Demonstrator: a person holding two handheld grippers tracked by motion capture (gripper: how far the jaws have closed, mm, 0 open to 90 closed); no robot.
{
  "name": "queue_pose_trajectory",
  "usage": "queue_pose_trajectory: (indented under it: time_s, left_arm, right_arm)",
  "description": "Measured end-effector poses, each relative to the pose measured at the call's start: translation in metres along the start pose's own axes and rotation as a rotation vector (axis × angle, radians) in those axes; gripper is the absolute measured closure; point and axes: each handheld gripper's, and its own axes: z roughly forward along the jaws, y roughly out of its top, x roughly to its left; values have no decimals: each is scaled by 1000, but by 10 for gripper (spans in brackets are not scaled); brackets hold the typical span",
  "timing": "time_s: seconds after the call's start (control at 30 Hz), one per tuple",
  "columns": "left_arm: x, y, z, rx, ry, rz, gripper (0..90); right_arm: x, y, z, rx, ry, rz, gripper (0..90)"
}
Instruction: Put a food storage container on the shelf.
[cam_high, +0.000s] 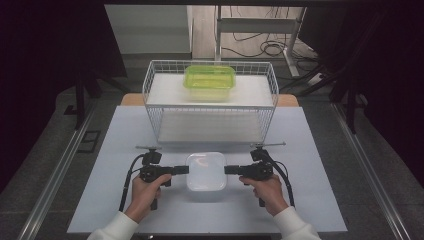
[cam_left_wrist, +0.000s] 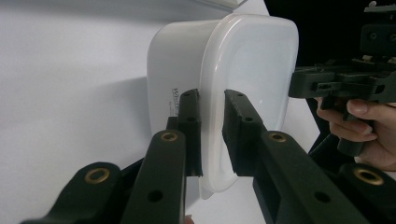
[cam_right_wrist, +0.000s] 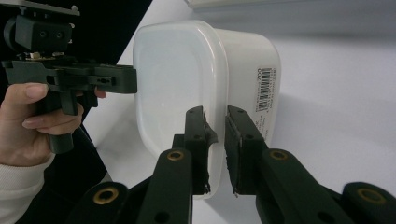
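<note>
Near the pale tabletop's (cam_high: 100, 165) front edge sat a white lidded container (cam_high: 206, 171), its rim clamped on opposite sides by the left gripper (cam_high: 183, 170) and right gripper (cam_high: 230, 170).

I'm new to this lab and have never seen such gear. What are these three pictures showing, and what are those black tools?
A person sits at a table and holds a hand tool with two black jaws in each hand. The high view looks down from above: left gripper, right gripper. The other two pictures come from cameras riding on each tool. Between them sits a white lidded box; each tool's jaws pinch the lid's rim on opposite sides. Behind stands a wire basket with a green box on top.
</note>
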Motion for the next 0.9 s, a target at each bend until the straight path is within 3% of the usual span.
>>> queue_pose_trajectory:
  time_s: [0.23,0.37,0.9]
  left_arm:
    - [-9,4,-7,-25,-6,47,774]
    - [-17,5,-13,-49,-15,74,775]
    - [-34,9,-26,-90,-10,143,782]
  right_arm:
    - [7,2,-8,-27,9,-35,791]
    - [17,5,-16,-52,-6,-90,789]
    - [28,8,-24,-86,-23,-165,784]
